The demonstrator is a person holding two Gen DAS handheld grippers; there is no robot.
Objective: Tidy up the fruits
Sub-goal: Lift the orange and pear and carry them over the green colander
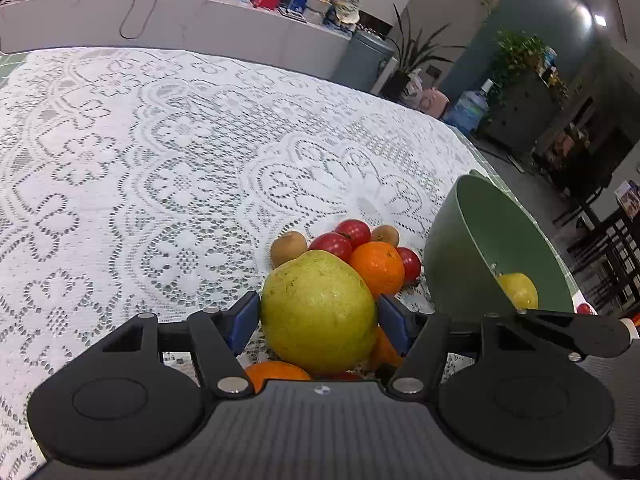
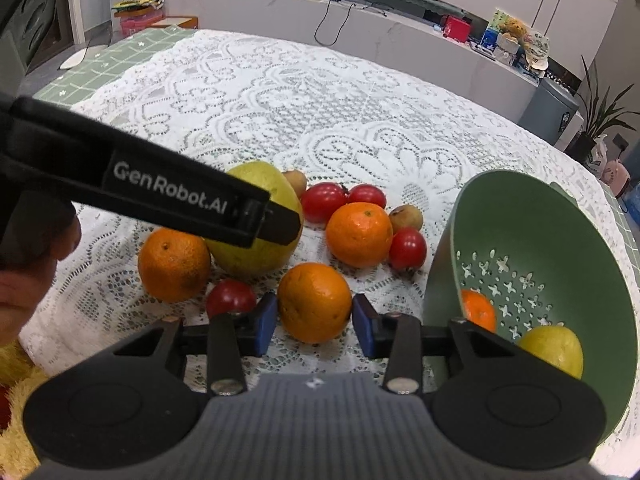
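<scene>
white "genrobot.ai" lettering along left claw (image 2: 280,220) arm, above pear (image 2: 256,252)

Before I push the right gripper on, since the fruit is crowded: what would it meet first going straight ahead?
The right gripper already straddles an orange; that orange comes first, though whether its pads touch is unclear.
</scene>
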